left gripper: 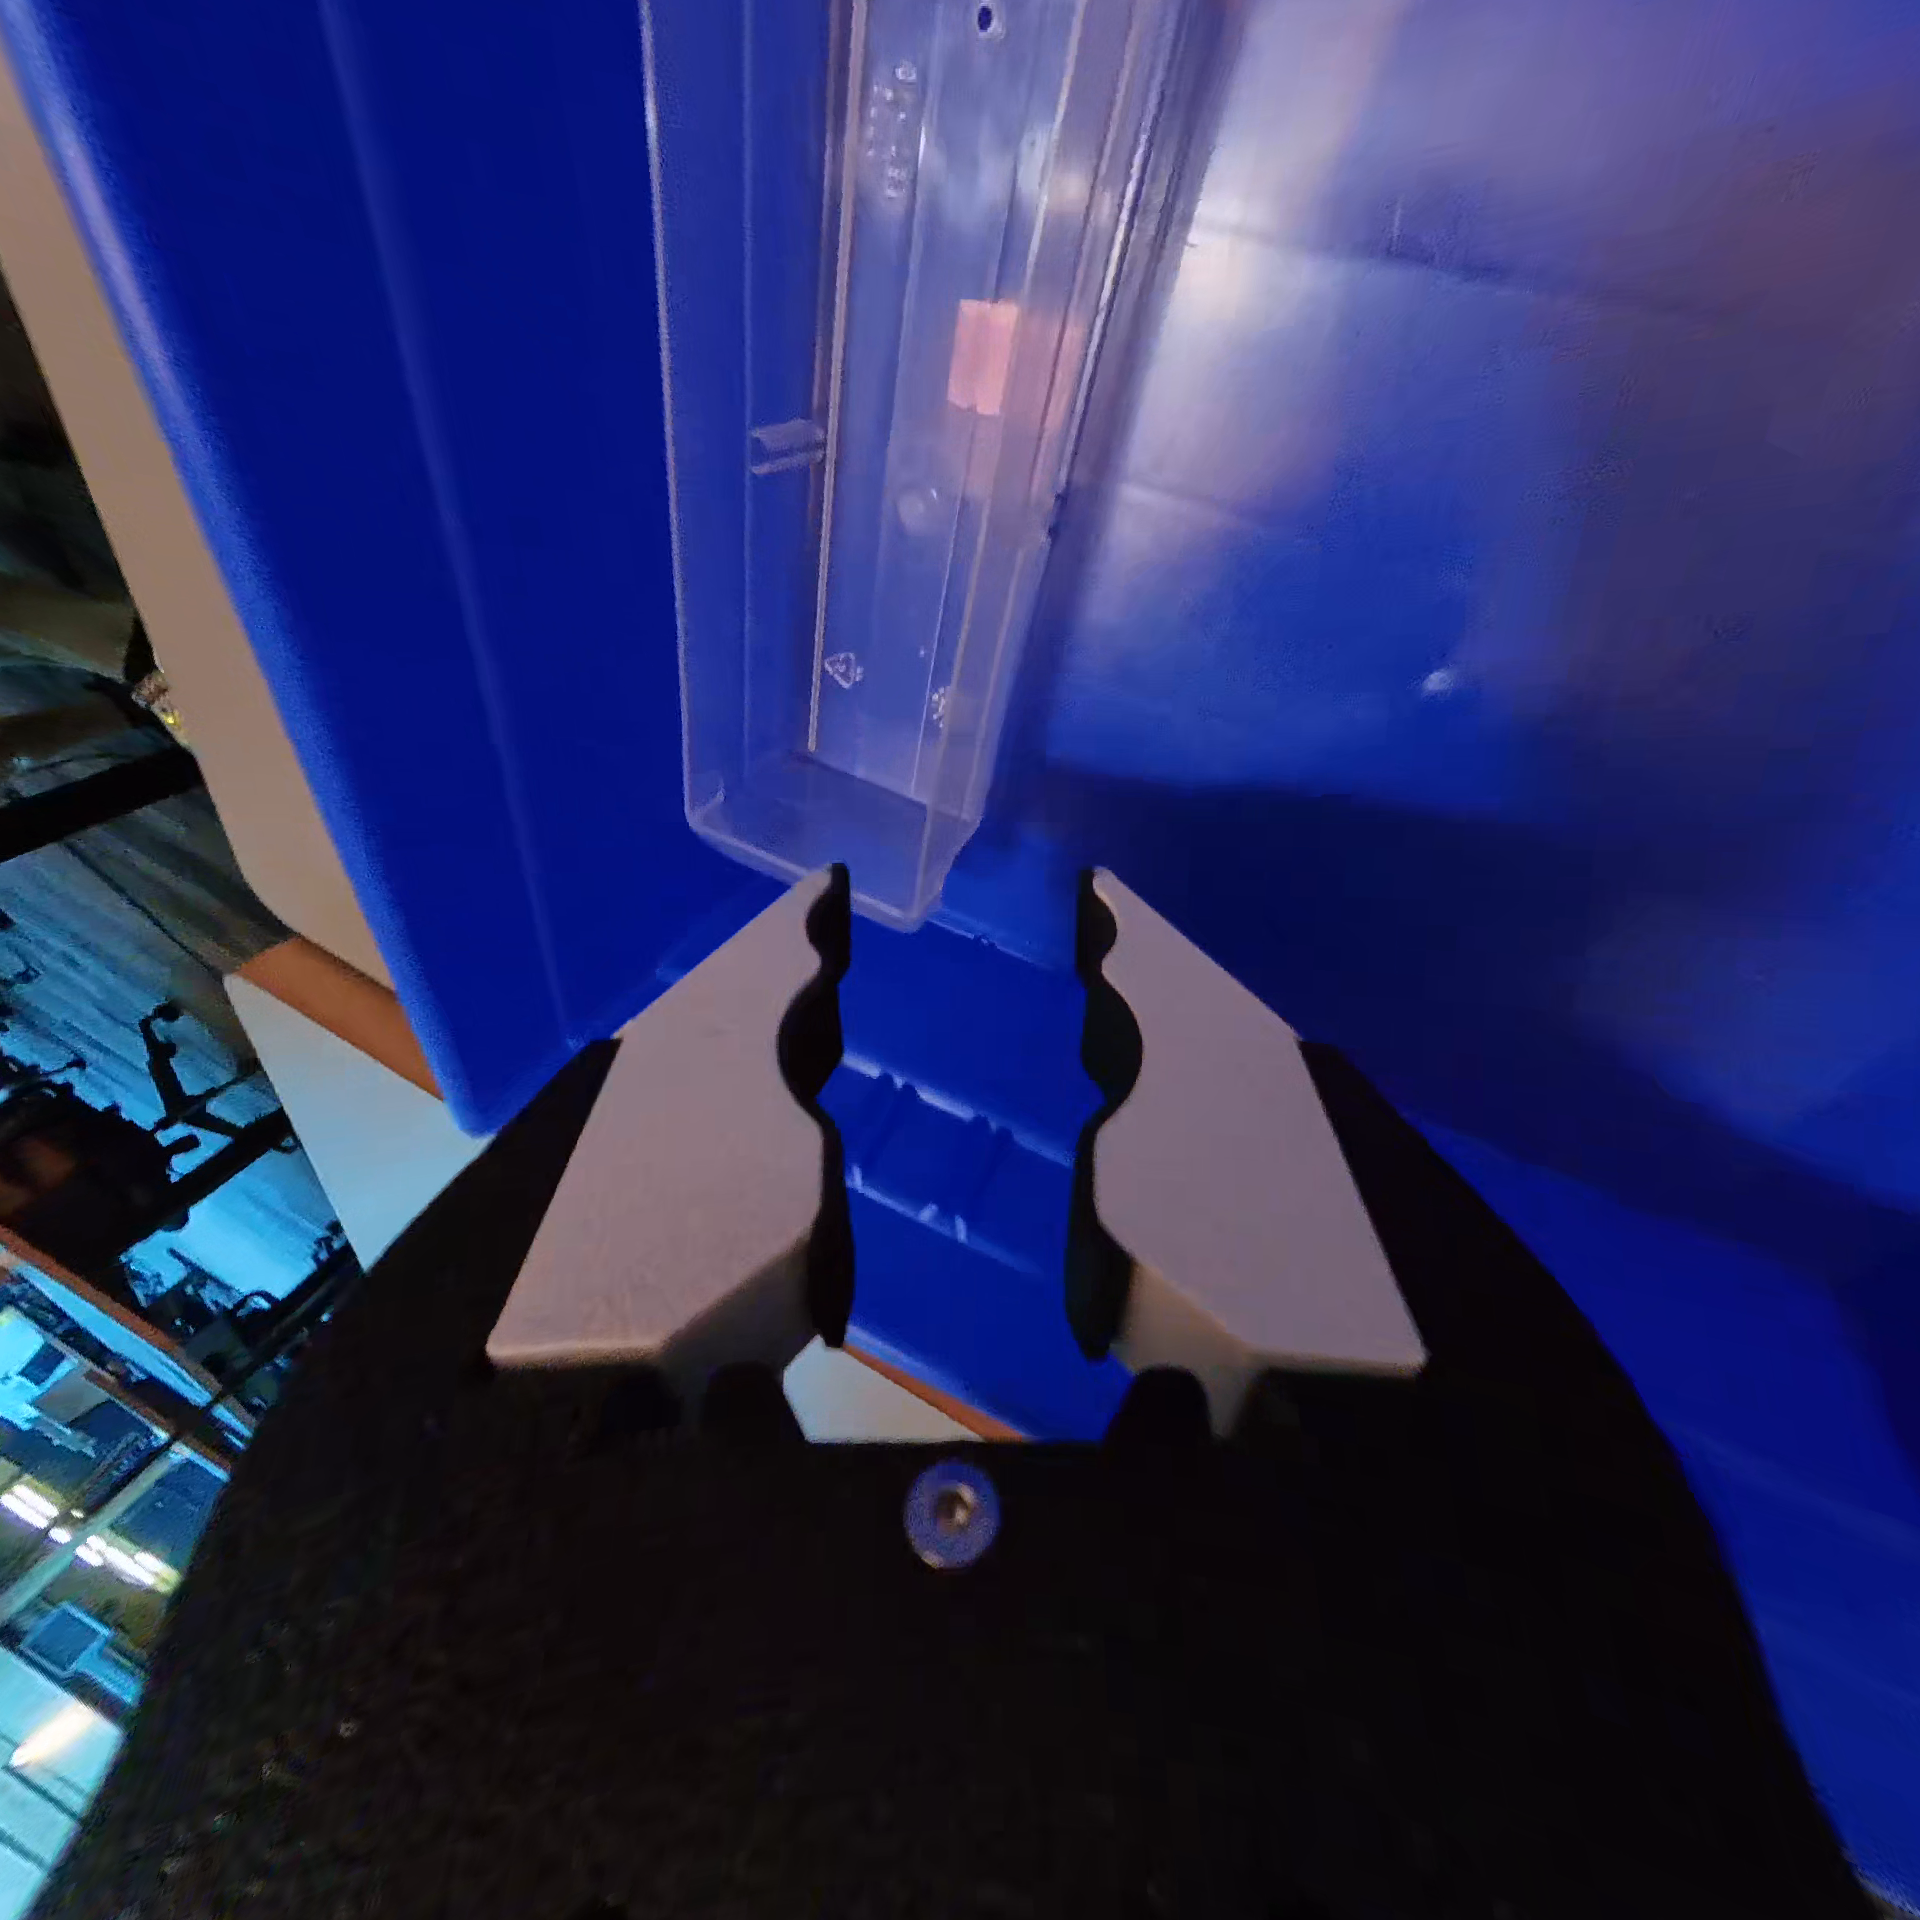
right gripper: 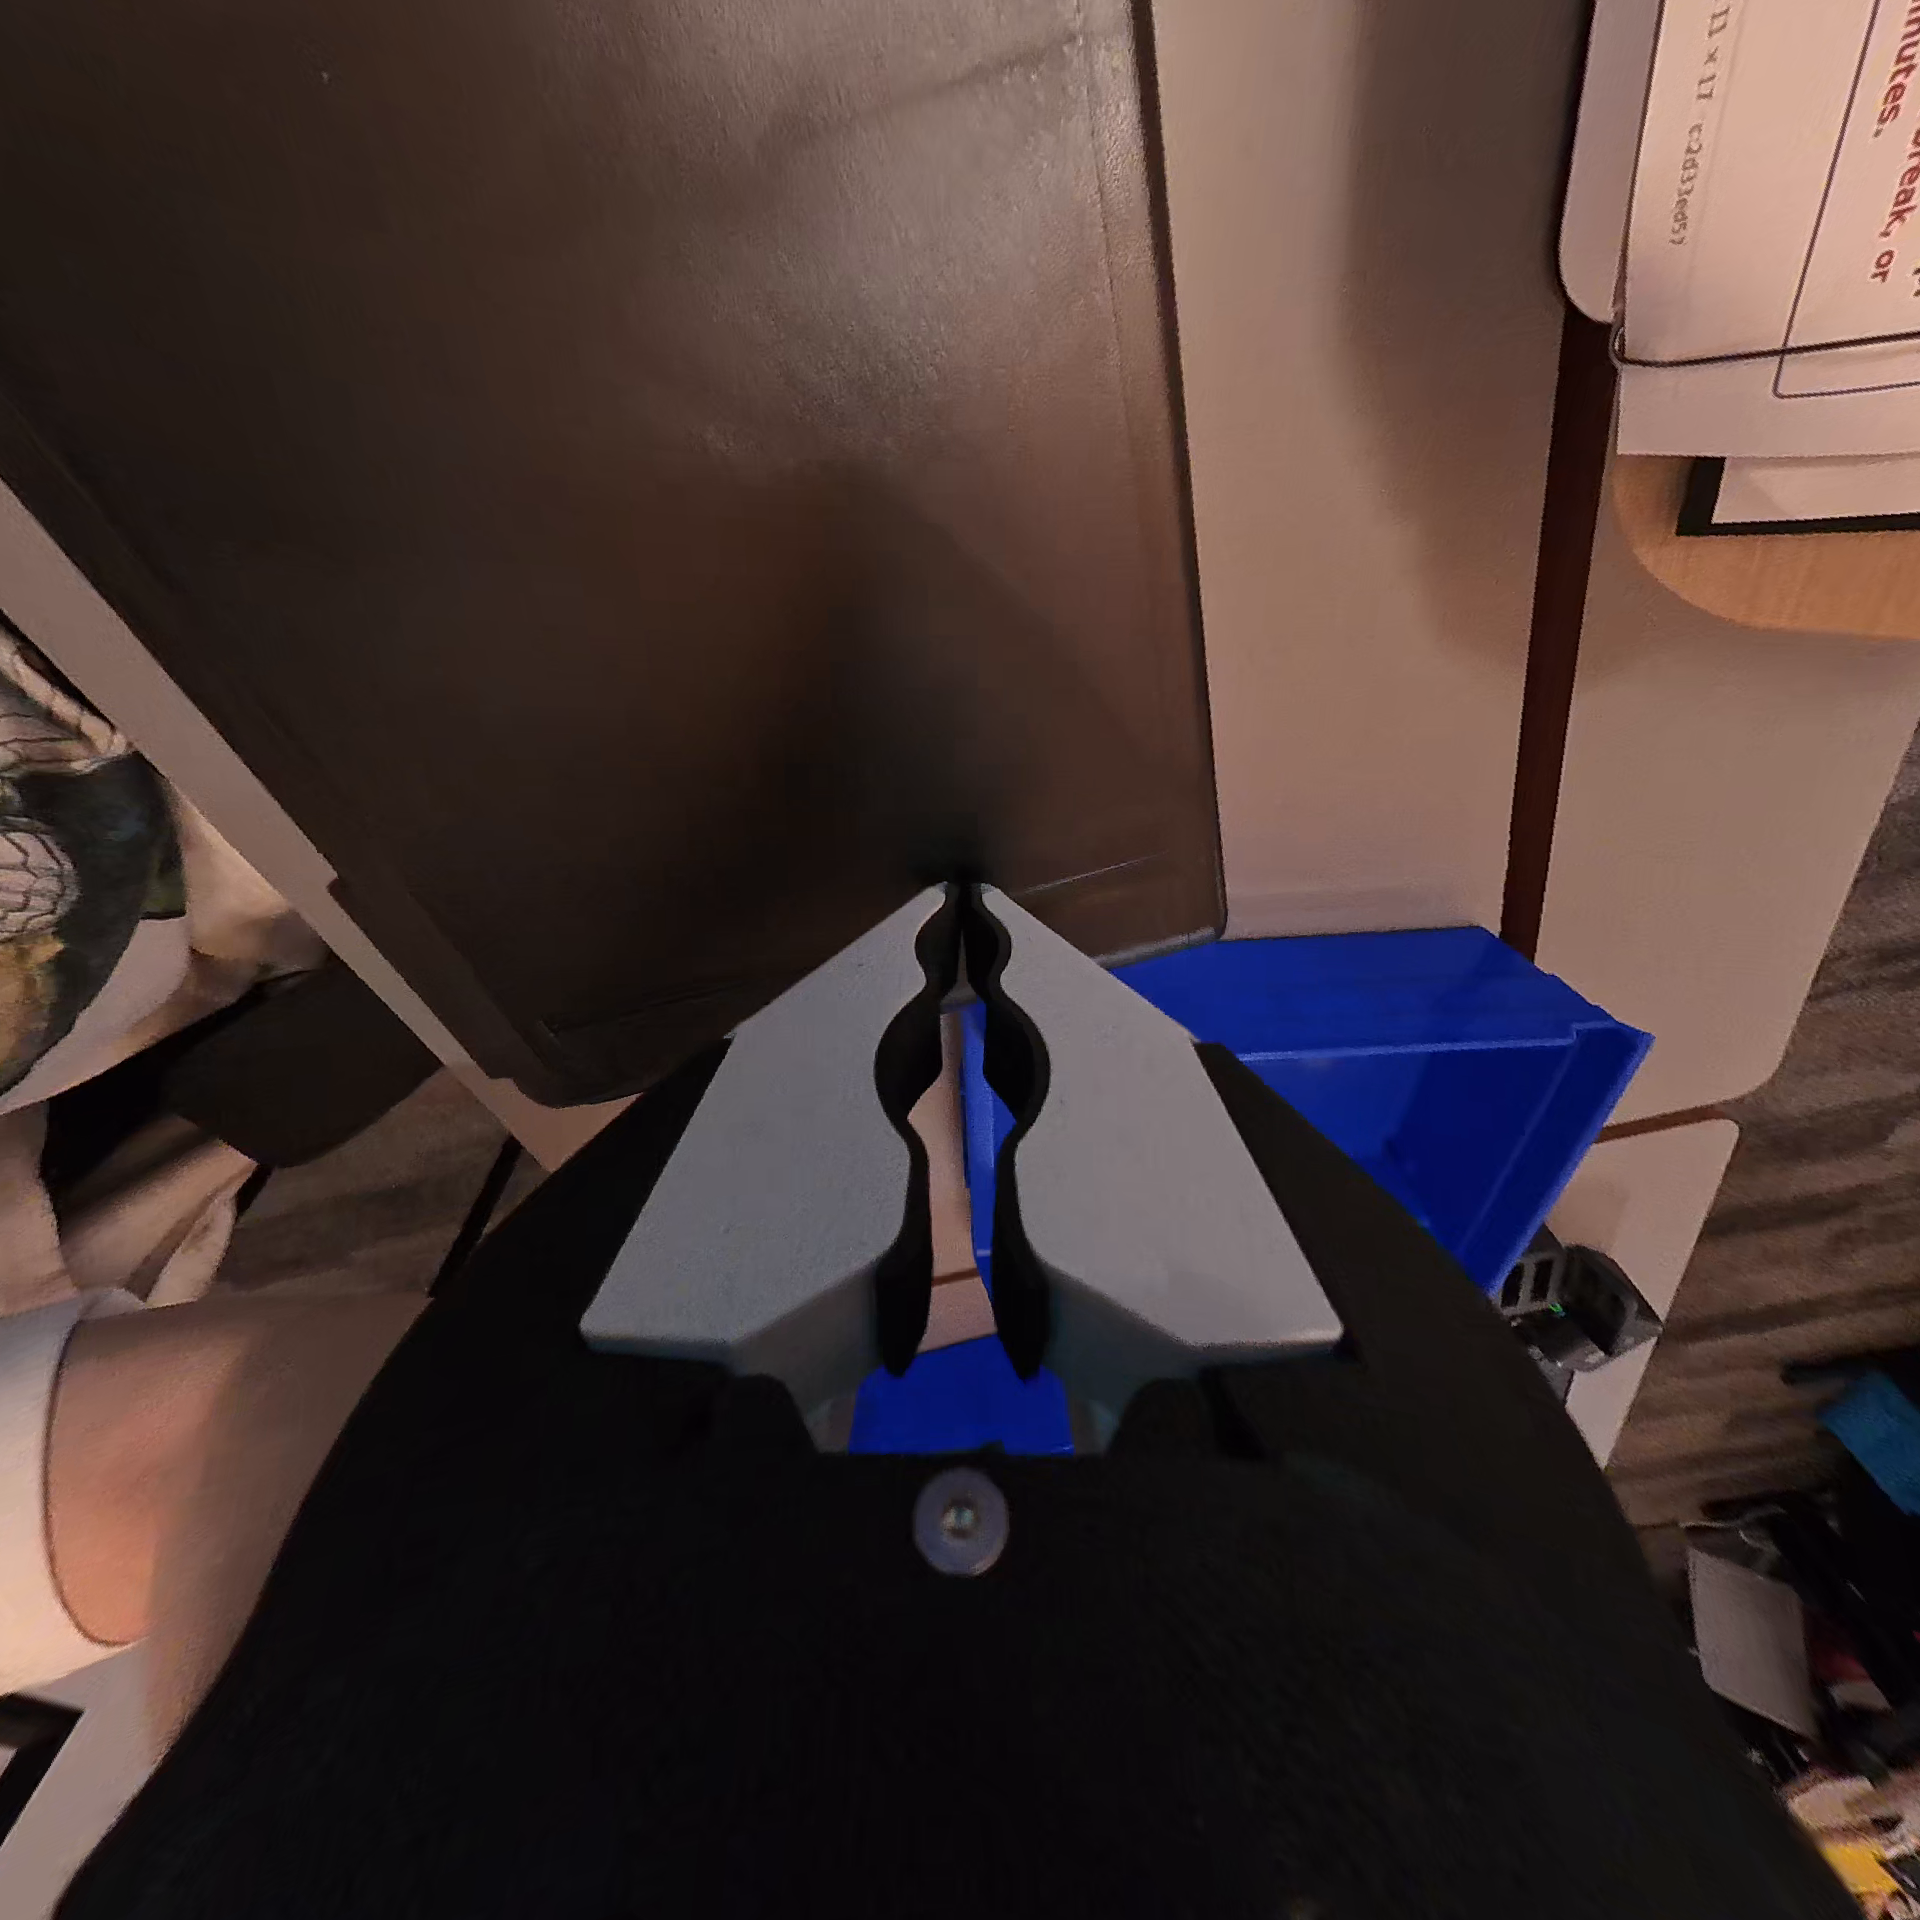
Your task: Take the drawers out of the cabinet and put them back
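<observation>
In the left wrist view a clear plastic drawer [left gripper: 894, 468] lies lengthwise in a large blue bin [left gripper: 1455, 520]. Its near end sits just beyond my fingertips. My left gripper [left gripper: 964, 894] is open and empty, and its left fingertip [left gripper: 836, 894] is at the drawer's near corner. In the right wrist view the dark cabinet [right gripper: 623, 468] fills the upper left, showing a plain flat face; no drawer fronts show. My right gripper [right gripper: 961, 896] is shut, with its tips against that face near its lower edge. Nothing shows between its fingers.
A blue bin [right gripper: 1403, 1049] stands on the white table [right gripper: 1351, 623] just right of the cabinet. Printed sheets [right gripper: 1766, 208] and a wooden board [right gripper: 1766, 582] lie at the upper right. A person's arm [right gripper: 156, 1455] is at lower left, and clutter [right gripper: 1818, 1558] at lower right.
</observation>
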A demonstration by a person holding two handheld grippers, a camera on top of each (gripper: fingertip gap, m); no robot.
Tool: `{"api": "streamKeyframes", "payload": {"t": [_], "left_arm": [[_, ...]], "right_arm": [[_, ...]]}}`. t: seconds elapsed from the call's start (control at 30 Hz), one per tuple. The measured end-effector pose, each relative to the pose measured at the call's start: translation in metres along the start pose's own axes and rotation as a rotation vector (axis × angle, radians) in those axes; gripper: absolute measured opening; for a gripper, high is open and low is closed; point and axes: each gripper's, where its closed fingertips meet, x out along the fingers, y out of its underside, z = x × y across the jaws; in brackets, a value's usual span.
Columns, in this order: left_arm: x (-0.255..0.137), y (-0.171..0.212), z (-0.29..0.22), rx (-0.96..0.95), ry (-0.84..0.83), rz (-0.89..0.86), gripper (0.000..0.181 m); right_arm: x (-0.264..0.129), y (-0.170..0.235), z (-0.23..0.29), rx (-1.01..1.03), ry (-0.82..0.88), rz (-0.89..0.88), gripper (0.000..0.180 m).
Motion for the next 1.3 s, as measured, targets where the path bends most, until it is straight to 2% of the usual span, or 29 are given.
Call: {"api": "streamKeyframes", "payload": {"t": [0.17,0.37,0.6,0.77,0.93,1.13,1.3], "left_arm": [[0.020,0.000,0.007,0.058,-0.034,0.038,0.031],[0.027,0.019,0.004,0.033,-0.027,0.162,0.004],[0.003,0.007,-0.041,-0.171,0.200,0.126,0.000],[-0.046,0.003,-0.073,-0.264,0.284,0.121,0.000],[-0.121,0.000,-0.112,-0.391,0.367,0.145,0.000],[-0.223,-0.023,-0.192,-0.486,0.548,0.193,0.000],[-0.281,-0.058,-0.265,-0.467,0.610,0.237,0.000]], "right_arm": [[0.000,0.000,0.000,-0.021,0.021,-0.029,0.000],[0.000,0.000,0.000,-0.011,-0.017,-0.036,0.000],[0.000,0.000,0.000,0.005,0.001,-0.032,0.000],[0.000,0.000,0.000,0.013,-0.002,-0.023,0.000],[0.000,0.000,0.000,-0.005,0.017,-0.004,0.000],[0.000,0.000,0.000,-0.016,0.017,0.014,0.000],[0.000,0.000,0.000,-0.018,0.010,0.030,0.000]]}}
